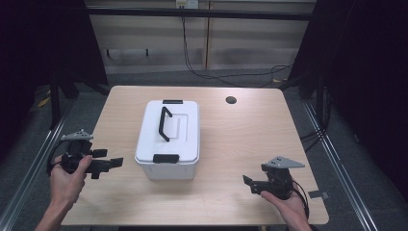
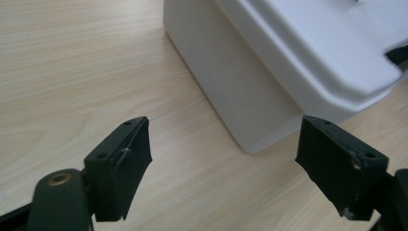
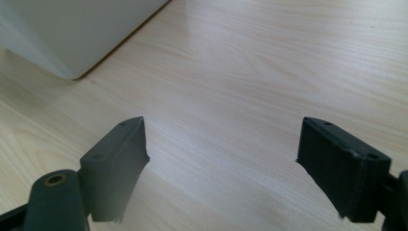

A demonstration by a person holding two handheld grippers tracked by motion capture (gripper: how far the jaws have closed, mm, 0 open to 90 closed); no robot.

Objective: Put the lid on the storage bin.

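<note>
White lidded box (image 1: 168, 139) sits center of the table (image 1: 250, 139) in the high view, lid on, black handle (image 1: 165, 123) across the top, black latches at the near and far edges. Left gripper (image 1: 111, 162) at lower left of frame, just beside the box's near-left corner, not touching; jaws wide apart, nothing between them. In the left gripper view the box (image 2: 269, 62) fills the upper right, corner just ahead of the jaws. Right gripper (image 1: 248, 182) at lower right of frame, well apart from the box, jaws spread wide, empty. Right gripper view: box corner (image 3: 72, 33) at upper left.
</note>
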